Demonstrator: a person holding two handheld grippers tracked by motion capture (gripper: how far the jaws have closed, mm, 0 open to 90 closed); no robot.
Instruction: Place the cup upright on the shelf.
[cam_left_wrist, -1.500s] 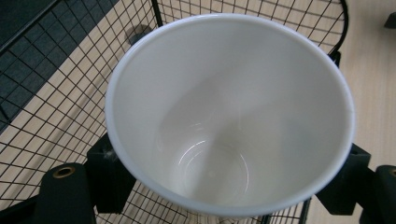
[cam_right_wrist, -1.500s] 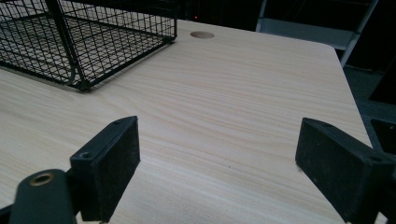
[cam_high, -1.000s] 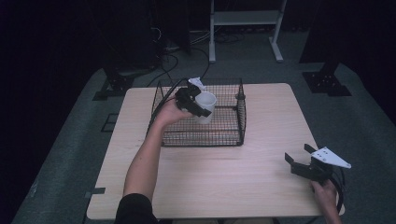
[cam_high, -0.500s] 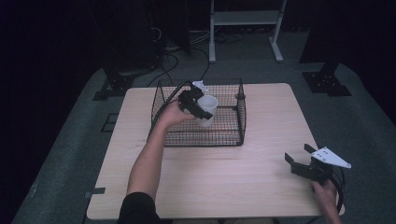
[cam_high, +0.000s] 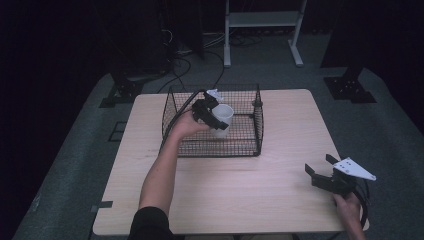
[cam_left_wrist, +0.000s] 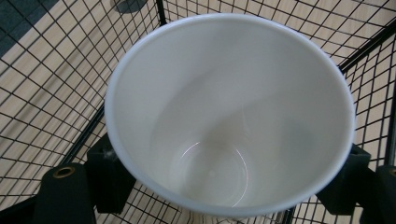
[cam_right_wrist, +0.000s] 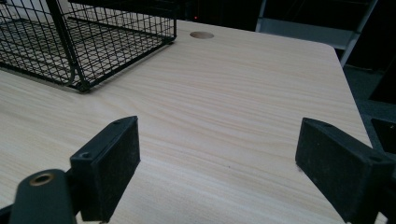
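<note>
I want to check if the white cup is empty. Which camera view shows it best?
The left gripper view: it looks straight into the white cup, and the bottom appears empty. The high view shows the cup small, held by the left tongs over the wire basket.

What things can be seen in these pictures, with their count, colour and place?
cup: one, white, empty, held over the inside of the wire basket
wire basket: one, black, on the far left part of the table
table: one, light wood, middle of the room
round hole: one, in the table top beyond the basket
metal stand: one, pale grey, on the floor behind the table
left gripper: one, black, shut on the cup
right gripper: one, black, open, above the near right corner of the table
</note>
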